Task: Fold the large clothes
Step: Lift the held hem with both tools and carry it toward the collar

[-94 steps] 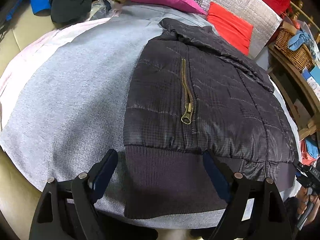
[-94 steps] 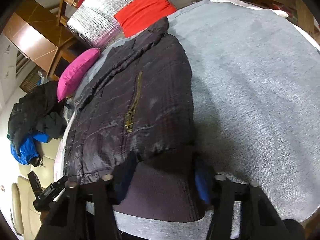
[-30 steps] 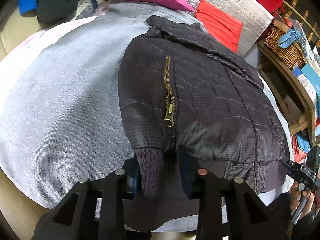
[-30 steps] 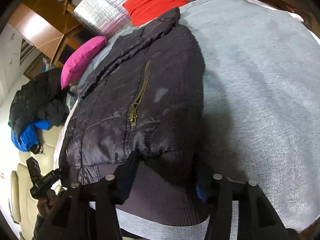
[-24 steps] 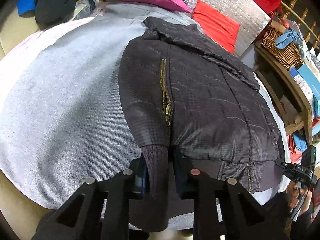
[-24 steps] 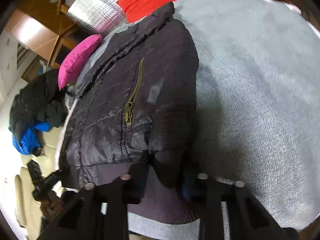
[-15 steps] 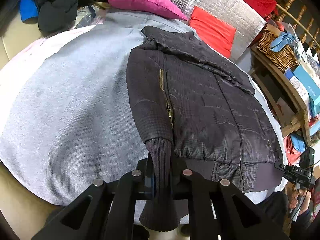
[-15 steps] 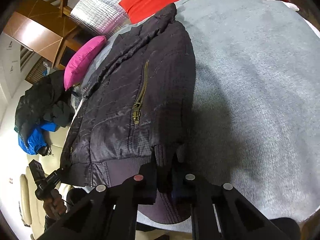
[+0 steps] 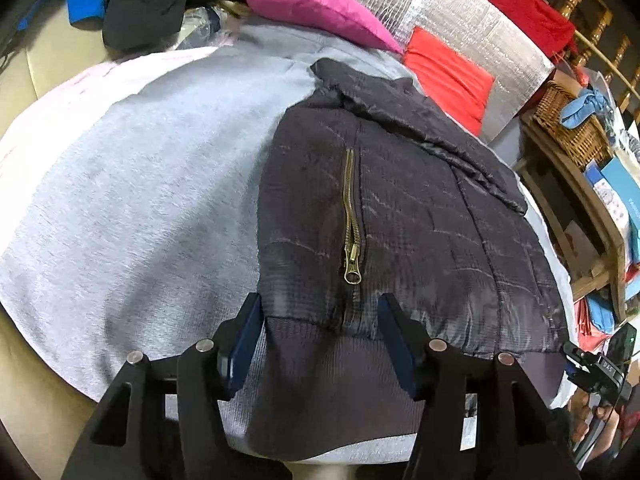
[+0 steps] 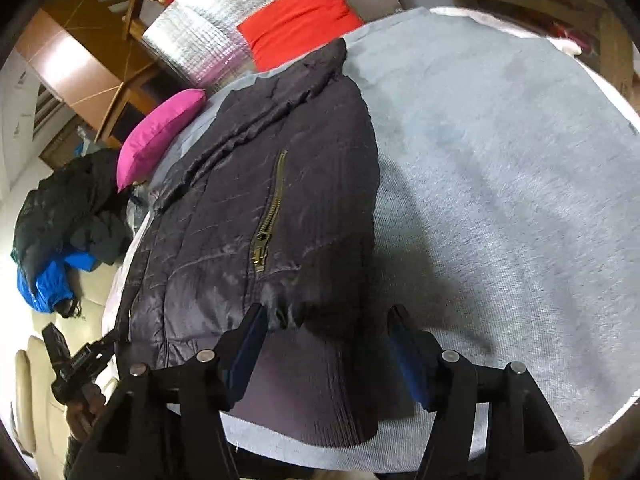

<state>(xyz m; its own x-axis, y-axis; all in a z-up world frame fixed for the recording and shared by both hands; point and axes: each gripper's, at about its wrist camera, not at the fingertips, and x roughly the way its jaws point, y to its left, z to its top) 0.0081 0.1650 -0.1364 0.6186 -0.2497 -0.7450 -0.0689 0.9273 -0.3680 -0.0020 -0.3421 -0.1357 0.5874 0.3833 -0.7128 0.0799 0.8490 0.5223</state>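
Fingers [image 9: 250, 328] of our left gripper [image 9: 320, 334] and right gripper [image 10: 320, 340] have just been opening, straddling unpinched ribbed hem [image 9: 332, 384] — jacket [image 9: 400, 216] runs lengthwise toward each frame's top.

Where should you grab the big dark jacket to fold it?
Probably by the ribbed hem of the dark jacket, coming from the near edge of the grey cover. The hem lies flat and thin there, while the quilted body is puffy. The left gripper and right gripper stand open over its two corners, having just been opening.
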